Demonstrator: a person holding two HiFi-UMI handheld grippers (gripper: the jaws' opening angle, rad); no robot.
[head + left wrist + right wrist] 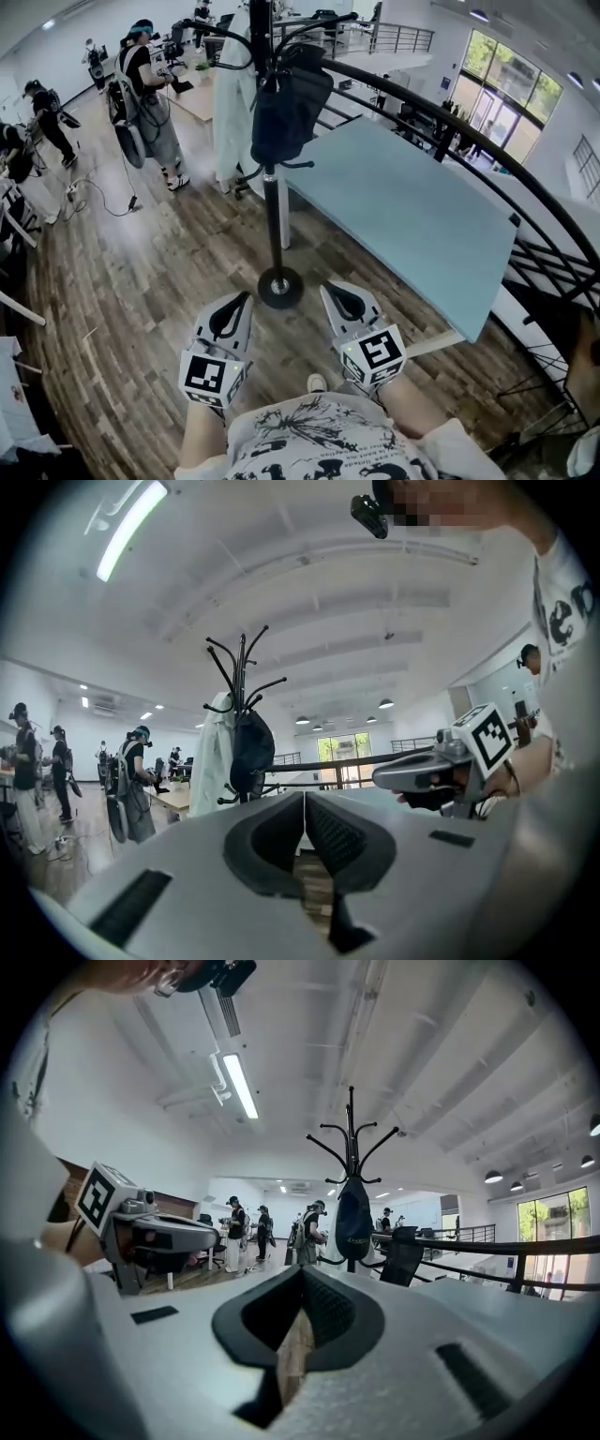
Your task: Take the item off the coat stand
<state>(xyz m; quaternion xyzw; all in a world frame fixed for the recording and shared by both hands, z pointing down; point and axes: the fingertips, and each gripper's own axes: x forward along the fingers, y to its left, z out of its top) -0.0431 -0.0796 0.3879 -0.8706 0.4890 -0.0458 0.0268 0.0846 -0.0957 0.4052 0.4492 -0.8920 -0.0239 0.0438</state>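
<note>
A black coat stand (273, 211) rises from a round base on the wood floor, straight ahead of me. A dark bag (289, 108) hangs from its upper hooks, with a white coat (234, 103) on the far left side. Both grippers are held low near the base, well short of the bag. My left gripper (242, 302) is shut with nothing in it, and so is my right gripper (333, 292). The left gripper view shows closed jaws (304, 803) pointing toward the bag (251, 752) and coat (214, 752). The right gripper view shows the bag (354, 1227) beyond its closed jaws (302, 1279).
A light blue table (412, 216) stands just right of the stand. A curved black railing (469, 141) runs behind it. Several people (145, 84) stand at desks to the far left, with cables on the floor near them.
</note>
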